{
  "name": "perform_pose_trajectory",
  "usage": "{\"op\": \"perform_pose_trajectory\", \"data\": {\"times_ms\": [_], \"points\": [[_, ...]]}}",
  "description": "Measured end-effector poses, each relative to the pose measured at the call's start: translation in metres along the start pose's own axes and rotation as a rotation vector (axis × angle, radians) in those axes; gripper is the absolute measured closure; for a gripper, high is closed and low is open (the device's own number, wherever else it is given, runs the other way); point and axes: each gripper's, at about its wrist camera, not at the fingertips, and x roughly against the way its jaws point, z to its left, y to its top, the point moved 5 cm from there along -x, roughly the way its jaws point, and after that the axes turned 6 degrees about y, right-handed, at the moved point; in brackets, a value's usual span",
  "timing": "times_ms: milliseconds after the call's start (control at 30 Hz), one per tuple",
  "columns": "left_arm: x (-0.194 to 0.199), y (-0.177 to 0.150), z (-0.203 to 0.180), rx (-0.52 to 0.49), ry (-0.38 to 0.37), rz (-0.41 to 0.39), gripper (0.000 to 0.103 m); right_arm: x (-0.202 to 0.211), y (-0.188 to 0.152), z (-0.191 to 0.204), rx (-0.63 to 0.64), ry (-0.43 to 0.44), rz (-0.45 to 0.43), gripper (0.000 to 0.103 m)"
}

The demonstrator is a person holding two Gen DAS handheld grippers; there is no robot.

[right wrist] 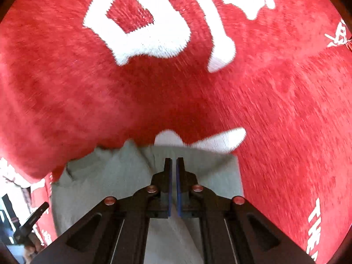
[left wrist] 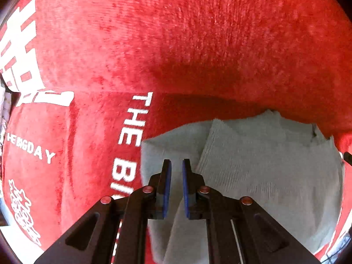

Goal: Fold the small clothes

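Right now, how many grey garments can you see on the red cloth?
1. A single grey garment lies on the red cloth; the left gripper is over its left part and the right gripper over its right part. Others may be hidden outside both views.

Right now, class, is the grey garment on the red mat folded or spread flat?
Folded: the grey garment shows overlapping layers with stepped edges on the red mat.
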Motion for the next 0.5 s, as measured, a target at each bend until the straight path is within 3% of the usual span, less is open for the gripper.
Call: {"op": "perform_pose_trajectory", "data": {"times_ms": [133, 200, 267, 333, 400, 467, 500], "points": [[0.006, -0.030, 0.003, -0.022, -0.027, 0.031, 0.092, 0.023, -0.026, -0.003, -0.029, 0.049, 0.025, 0.098], [0.009, -0.050, 0.006, -0.026, -0.049, 0.053, 0.092, 0.031, -0.048, -0.004, -0.053, 0.089, 0.053, 0.091], [0.008, -0.066, 0.007, -0.027, -0.052, 0.084, 0.092, 0.032, -0.057, -0.001, -0.067, 0.106, 0.075, 0.071], [0.007, -0.085, 0.010, -0.032, -0.039, 0.113, 0.092, 0.037, -0.076, 0.002, -0.074, 0.125, 0.102, 0.063], [0.008, -0.099, 0.011, -0.026, -0.040, 0.105, 0.091, 0.043, -0.089, -0.002, -0.080, 0.151, 0.130, 0.063], [0.012, -0.107, 0.014, -0.014, -0.042, 0.109, 0.042, 0.046, -0.106, 0.000, -0.087, 0.167, 0.153, 0.055], [0.016, -0.112, 0.017, -0.001, -0.034, 0.101, 0.004, 0.050, -0.112, -0.006, -0.094, 0.174, 0.166, 0.052]]}}
